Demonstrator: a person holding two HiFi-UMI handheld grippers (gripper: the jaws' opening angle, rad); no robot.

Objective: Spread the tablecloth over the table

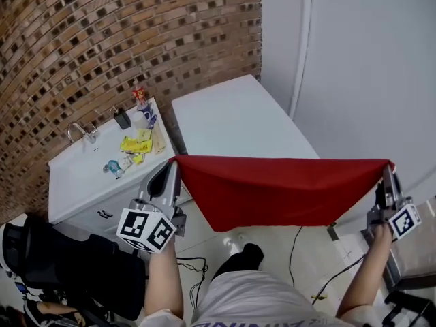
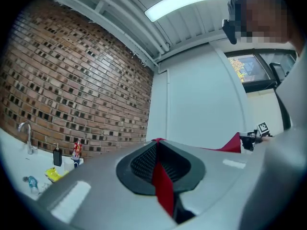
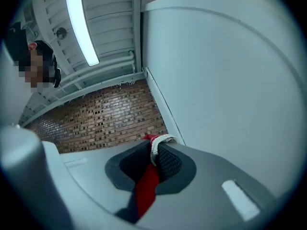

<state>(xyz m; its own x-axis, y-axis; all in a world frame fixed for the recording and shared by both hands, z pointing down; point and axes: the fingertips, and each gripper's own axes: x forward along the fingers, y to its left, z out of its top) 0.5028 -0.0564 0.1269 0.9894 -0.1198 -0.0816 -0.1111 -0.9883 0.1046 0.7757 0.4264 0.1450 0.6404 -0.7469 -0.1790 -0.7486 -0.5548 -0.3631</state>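
One red tablecloth. Two grippers: the left gripper and the right gripper. Two white benches: the plain bench and the sink bench. The sink bench carries one tap, one dark pump bottle and several small packets, too small to count. One ceiling light strip.

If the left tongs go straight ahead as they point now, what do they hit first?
Likely the white wall, near its corner with the brick wall; the way there looks free, though depth is unclear.
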